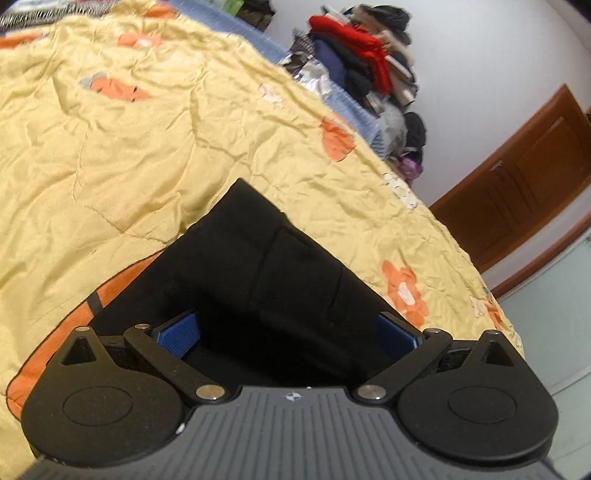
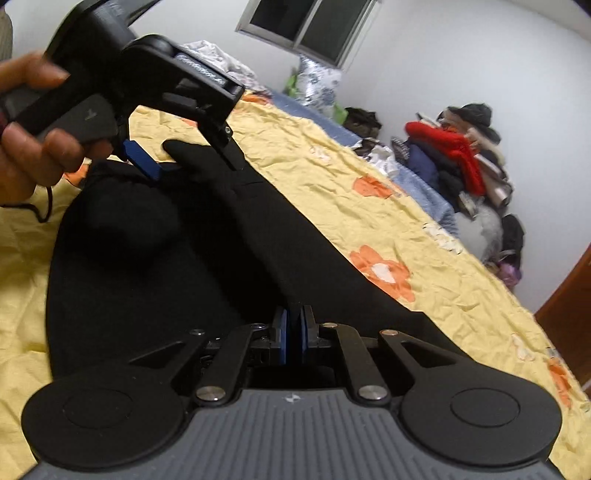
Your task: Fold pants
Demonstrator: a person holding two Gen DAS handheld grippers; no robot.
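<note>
Black pants (image 1: pixel 258 266) lie partly folded on a yellow flowered quilt (image 1: pixel 110 147). In the left wrist view my left gripper (image 1: pixel 289 332) is open wide, its blue pads (image 1: pixel 181 334) standing apart on either side of the black cloth. The right wrist view shows my right gripper (image 2: pixel 293 326) shut on a raised ridge of the pants (image 2: pixel 147 277). That ridge runs up and left to the left gripper (image 2: pixel 184 158), held by a hand (image 2: pixel 33 147). A tip of cloth pokes out between its fingers. Whether those pads press the cloth I cannot tell.
The quilt (image 2: pixel 406 229) covers a bed with a blue sheet edge (image 2: pixel 424 188). A heap of clothes (image 2: pixel 461 158) is piled at the far side by the white wall. A brown wooden door (image 1: pixel 517 177) stands at the right, and a window (image 2: pixel 306 26) is in the wall.
</note>
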